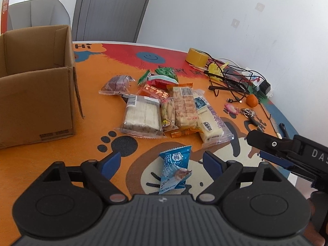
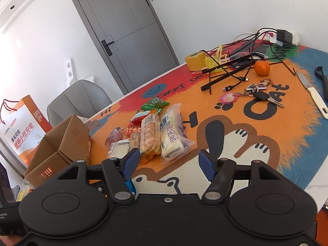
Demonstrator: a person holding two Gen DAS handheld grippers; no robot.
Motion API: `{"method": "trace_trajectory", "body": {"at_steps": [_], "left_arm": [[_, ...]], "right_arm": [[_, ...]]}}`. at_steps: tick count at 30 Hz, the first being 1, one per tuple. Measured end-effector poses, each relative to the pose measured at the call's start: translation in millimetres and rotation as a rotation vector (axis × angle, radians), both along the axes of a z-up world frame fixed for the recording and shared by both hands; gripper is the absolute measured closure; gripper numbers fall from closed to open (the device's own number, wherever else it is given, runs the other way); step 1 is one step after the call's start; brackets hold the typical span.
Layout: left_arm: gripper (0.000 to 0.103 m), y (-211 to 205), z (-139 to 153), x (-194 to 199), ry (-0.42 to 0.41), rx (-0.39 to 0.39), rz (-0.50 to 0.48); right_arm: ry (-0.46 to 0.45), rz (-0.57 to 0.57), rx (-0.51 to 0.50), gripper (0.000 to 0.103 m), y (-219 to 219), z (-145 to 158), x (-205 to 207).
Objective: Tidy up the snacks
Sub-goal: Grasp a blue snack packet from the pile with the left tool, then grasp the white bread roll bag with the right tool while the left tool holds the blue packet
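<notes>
A small blue snack packet (image 1: 175,169) lies on the table between the open fingers of my left gripper (image 1: 162,163); neither blue pad touches it. Beyond it lies a pile of wrapped snacks (image 1: 162,108), also in the right wrist view (image 2: 151,135). An open cardboard box (image 1: 37,86) stands at the left, and shows in the right wrist view (image 2: 61,149). My right gripper (image 2: 169,164) is open and empty, hovering just short of the pile; it shows from the side in the left wrist view (image 1: 272,149).
A tape roll (image 2: 194,60), tangled cables (image 2: 235,61), a power strip (image 2: 285,35), an orange (image 2: 262,67), keys (image 2: 258,94) and a knife (image 2: 313,96) lie at the far and right side of the patterned table mat (image 2: 266,143). A grey chair (image 2: 78,100) stands behind the box.
</notes>
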State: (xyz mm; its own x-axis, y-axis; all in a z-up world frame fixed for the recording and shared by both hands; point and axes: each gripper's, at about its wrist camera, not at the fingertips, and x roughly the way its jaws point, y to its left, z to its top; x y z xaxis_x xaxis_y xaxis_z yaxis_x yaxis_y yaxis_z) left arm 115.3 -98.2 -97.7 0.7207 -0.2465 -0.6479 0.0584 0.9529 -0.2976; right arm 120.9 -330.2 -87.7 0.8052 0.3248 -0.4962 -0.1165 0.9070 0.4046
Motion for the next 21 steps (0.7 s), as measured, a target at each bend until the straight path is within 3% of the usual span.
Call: {"method": "trace_trajectory", "body": {"at_steps": [4, 7, 10, 11, 21], "left_arm": [[0.028, -2.8, -7.8, 6.3, 0.018, -0.012, -0.003], [0.041, -6.8, -11.3, 8.6, 0.016, -0.002, -0.006], [0.061, -11.1, -11.9, 10.3, 0.011, 0.007, -0.016], [0.075, -12.0, -12.0, 10.7, 0.016, 0.006, -0.02], [0.078, -10.4, 2.9, 8.5, -0.02, 0.014, -0.017]], "right_arm": [[0.008, -0.006, 0.005, 0.039, -3.2, -3.8, 2.0], [0.014, -0.011, 0.011, 0.039, -4.9, -6.4, 2.6], [0.016, -0.009, 0.017, 0.039, -5.5, -8.8, 1.6], [0.017, -0.007, 0.021, 0.039, -5.5, -9.2, 1.6], [0.012, 0.002, 0.003, 0.039, 1.0, -13.3, 18.9]]}}
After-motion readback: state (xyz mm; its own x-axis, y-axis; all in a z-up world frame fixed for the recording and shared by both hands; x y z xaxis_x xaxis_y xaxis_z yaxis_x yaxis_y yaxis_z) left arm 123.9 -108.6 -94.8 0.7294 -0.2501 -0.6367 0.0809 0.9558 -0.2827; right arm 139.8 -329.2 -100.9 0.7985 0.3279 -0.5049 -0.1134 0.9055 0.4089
